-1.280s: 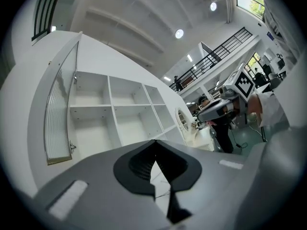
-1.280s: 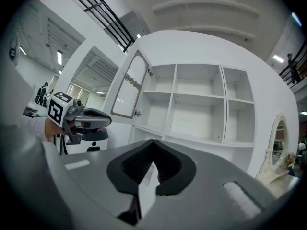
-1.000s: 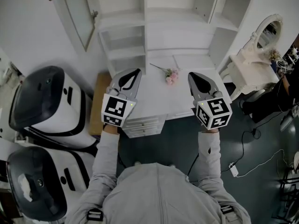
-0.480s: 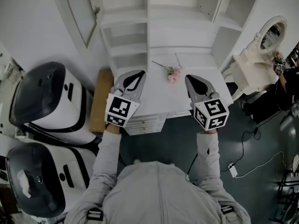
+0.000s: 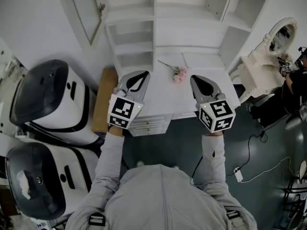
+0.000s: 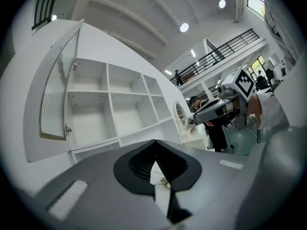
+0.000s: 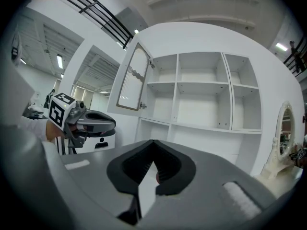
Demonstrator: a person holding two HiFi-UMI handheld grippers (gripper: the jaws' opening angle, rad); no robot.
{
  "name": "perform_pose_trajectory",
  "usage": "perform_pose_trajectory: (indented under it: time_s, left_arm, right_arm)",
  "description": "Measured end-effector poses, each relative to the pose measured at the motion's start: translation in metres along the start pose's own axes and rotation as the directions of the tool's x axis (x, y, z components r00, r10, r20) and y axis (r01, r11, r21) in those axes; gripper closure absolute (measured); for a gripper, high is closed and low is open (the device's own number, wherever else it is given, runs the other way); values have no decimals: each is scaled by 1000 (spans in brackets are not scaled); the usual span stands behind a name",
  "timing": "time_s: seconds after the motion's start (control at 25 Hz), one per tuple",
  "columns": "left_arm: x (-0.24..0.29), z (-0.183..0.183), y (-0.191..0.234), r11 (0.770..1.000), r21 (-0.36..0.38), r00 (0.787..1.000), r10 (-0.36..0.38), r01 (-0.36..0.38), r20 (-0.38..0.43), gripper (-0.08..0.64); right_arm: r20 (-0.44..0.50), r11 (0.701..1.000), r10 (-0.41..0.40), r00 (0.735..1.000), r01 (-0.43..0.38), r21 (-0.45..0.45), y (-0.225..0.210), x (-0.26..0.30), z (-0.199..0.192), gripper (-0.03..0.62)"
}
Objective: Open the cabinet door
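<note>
Left gripper point(image 5: 143, 74) has its jaws pressed together with nothing between them. It points level over the left part of the white desk point(image 5: 163, 104), toward the shelving. Far to its left, two white machines with dark domed tops point(image 5: 45, 97) stand side by side on the floor, and a brown board point(image 5: 103, 102) lies between the farther machine and the desk's left edge. Beyond the board, the cabinet door point(image 5: 85, 14) stands swung wide open. It is hinged on the left side of the white shelving unit point(image 5: 158, 30), shows a ribbed panel, and is well apart from both grippers. The unit's open compartments face the person across the desk. A row of small drawers point(image 5: 149, 124) shows at the desk's front edge, just beside the left gripper's marker cube. A pink flower sprig point(image 5: 178, 74) lies on the desk top between the two grippers' tips, touching neither. The right gripper point(image 5: 194, 79) is likewise closed tight on nothing and points level over the right part of the desk, parallel to the other. Further right stands a white vanity point(image 5: 259, 61) with an oval mirror point(image 5: 280, 32), and a white cable point(image 5: 249, 169) trails over the dark floor.
</note>
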State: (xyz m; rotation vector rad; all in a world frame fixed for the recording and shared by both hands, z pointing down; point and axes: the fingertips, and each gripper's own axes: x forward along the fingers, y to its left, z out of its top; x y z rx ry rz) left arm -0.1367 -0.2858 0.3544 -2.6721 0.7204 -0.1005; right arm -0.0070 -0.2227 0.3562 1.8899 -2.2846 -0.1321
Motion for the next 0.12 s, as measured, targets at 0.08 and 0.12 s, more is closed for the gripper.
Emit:
perform_pose_trajectory:
  time_s: [0.08, 0.12]
  left_arm:
    - [-1, 1, 0, 1000, 1, 1000, -1, 1, 2, 543]
    - [-2, 2, 0, 1000, 1, 1000, -2, 2, 3, 543]
  right_arm:
    - [1, 1000, 3, 1000, -3, 0, 2, 0, 1, 592]
    - [2, 1000, 4, 1000, -4, -1, 3, 0, 1, 592]
